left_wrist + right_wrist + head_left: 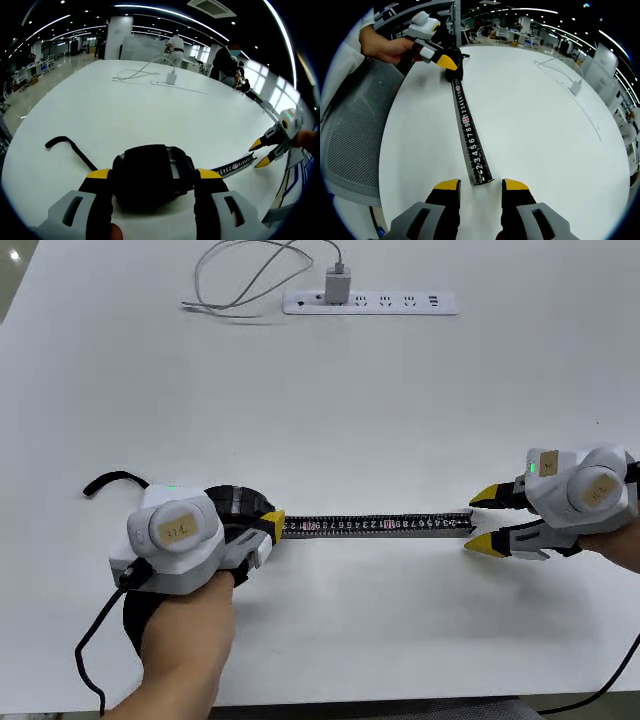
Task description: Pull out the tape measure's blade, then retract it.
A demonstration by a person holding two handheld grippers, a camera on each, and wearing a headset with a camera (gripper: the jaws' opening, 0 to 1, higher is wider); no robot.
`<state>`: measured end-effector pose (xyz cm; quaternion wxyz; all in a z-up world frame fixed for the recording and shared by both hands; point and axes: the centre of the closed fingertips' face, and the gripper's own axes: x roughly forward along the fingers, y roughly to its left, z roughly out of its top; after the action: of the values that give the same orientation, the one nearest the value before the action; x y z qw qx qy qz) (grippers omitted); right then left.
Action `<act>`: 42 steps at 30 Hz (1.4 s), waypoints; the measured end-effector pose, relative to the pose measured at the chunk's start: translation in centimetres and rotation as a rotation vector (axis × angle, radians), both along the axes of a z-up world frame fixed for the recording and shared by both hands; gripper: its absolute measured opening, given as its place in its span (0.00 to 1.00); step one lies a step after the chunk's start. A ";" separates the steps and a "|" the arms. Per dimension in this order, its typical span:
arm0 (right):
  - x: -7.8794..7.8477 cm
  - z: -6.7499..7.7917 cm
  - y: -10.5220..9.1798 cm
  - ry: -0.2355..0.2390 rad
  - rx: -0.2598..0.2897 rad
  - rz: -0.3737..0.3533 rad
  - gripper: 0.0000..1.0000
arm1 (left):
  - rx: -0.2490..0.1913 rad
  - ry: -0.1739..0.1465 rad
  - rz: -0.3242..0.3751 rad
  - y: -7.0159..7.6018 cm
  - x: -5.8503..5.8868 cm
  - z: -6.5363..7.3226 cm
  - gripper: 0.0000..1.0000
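- Bench: white table (400,390). Its near edge runs across the head view at 6 o'clock, and both grippers work close to that edge.
- Open room: bare tabletop stretches toward 12 o'clock as far as the power strip (370,303), which has a charger (337,285) plugged in and a looped cable (240,280).
- In the right gripper view the table edge curves down the 9 o'clock side, with a mesh chair (355,125) just beyond it.
- Tape measure case (238,508): black, resting on the table at about 8 o'clock in the head view. Its black wrist strap (112,481) trails off toward 9 o'clock.
- Left gripper (262,525): jaws clamped on either side of the case, seen plainly in the left gripper view (152,174).
- Blade (375,524): pulled out and lying flat with the numbered face up. Its long axis runs 9-to-3 o'clock, roughly parallel to the near edge, and the free end points to 3 o'clock.
- Right gripper (484,521): jaws apart. The blade's end sits at the mouth of the gap (481,186); I see neither jaw pressing on it.
- In the right gripper view the blade (470,135) runs away toward 11 o'clock to the left gripper (447,62).
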<state>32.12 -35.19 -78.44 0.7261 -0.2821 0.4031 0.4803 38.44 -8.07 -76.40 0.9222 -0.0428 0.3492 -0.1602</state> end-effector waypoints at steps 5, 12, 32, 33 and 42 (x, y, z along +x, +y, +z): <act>0.2 -0.4 0.1 0.008 -0.015 0.025 0.27 | 0.001 -0.003 -0.001 -0.1 0.0 0.0 0.62; 0.3 -0.5 0.3 0.022 -0.017 0.049 0.25 | 0.006 0.005 -0.012 -0.1 0.0 -0.1 0.61; 0.3 -0.4 0.5 0.016 -0.022 0.105 0.12 | 0.002 0.008 -0.020 0.0 0.0 -0.1 0.61; 0.3 -0.4 0.5 0.015 -0.022 0.106 0.11 | 0.002 0.008 -0.021 0.0 0.0 -0.1 0.61; 0.2 -0.5 0.5 0.008 -0.030 0.127 0.11 | 0.009 0.004 -0.028 0.0 -0.1 -0.1 0.59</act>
<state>32.35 -34.71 -78.89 0.6883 -0.3160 0.3945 0.5204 38.37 -8.04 -76.53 0.9193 -0.0342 0.3525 -0.1717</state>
